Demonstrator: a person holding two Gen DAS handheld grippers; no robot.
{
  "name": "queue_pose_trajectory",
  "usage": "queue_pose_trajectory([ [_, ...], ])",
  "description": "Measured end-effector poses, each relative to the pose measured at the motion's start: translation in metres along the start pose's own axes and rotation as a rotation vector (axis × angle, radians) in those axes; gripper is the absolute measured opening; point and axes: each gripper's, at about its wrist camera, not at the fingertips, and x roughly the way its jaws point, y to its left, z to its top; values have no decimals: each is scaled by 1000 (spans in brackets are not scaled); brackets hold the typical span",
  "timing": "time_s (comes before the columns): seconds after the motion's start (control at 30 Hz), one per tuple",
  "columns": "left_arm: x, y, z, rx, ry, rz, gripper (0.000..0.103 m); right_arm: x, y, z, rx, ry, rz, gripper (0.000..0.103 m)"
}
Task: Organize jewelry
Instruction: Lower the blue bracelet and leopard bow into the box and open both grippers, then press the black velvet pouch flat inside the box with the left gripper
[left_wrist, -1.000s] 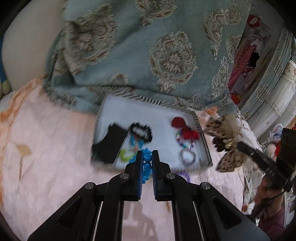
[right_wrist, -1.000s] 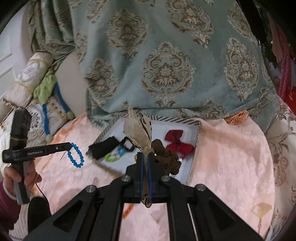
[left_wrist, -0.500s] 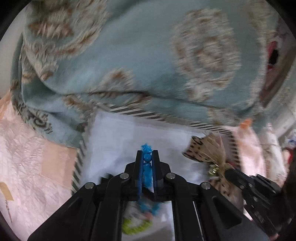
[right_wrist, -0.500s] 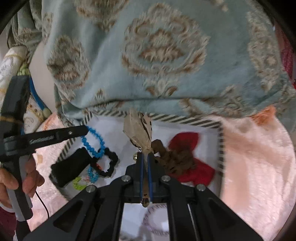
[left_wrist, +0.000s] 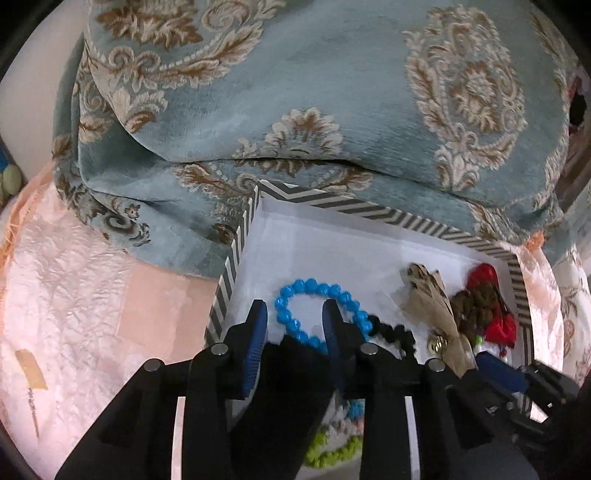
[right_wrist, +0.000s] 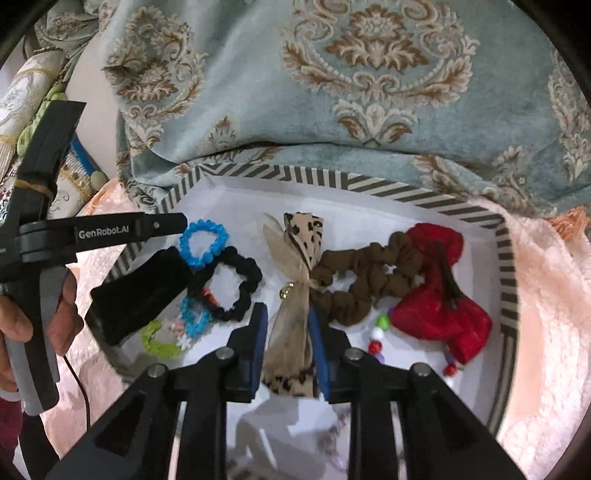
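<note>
A: Start nearest. What are the left gripper (left_wrist: 293, 317) and its fingers doing?

B: Its jaws are opening, at a narrow gap. The blue bead bracelet (left_wrist: 317, 314) lies flat in the striped tray (left_wrist: 236, 251), straddling the right finger: part of the ring sits in the gap, the rest loops round that finger's far side. The pads no longer press on it, as far as I can judge.

A: And the right gripper (right_wrist: 284, 325)?

B: Also opening, narrow. The leopard-print bow (right_wrist: 295, 295) lies between its fingers, long axis running near to far along them, with the tail at the near end and the loops beyond the tips. The fabric seems loose, resting on the tray floor.

A: So what does the coming move turn on?

B: Both pieces lie straight ahead of their own fingers, so each hand probably has to back out along its own line. The left risks snagging the bracelet on that right finger.

A: Farther in?

B: The brown scrunchie (right_wrist: 365, 280) touches the bow's right side, the red bow (right_wrist: 439, 295) beyond it; the black scrunchie (right_wrist: 236, 284) sits left. A patterned blue blanket (right_wrist: 332, 92) lies behind the tray.
</note>
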Motion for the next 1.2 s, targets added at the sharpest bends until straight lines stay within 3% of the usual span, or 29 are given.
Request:
queue_pose_trajectory([
  [0.2, -26, -10, -19, 49, -47, 33, 15, -38, -5, -11, 27, -38, 6, 34],
  [0.4, -43, -12, -33, 81, -86, 62, 15, -57, -4, -28, 34, -37, 0, 36],
  [0.67, -49, -5, -53, 71, -85, 87, 15, -67, -10, -47, 48, -22, -1, 36],
  [1.2, -38, -5, -87, 112, -9, 133, 15, -68, -54, -78, 117, 35, -55, 36],
])
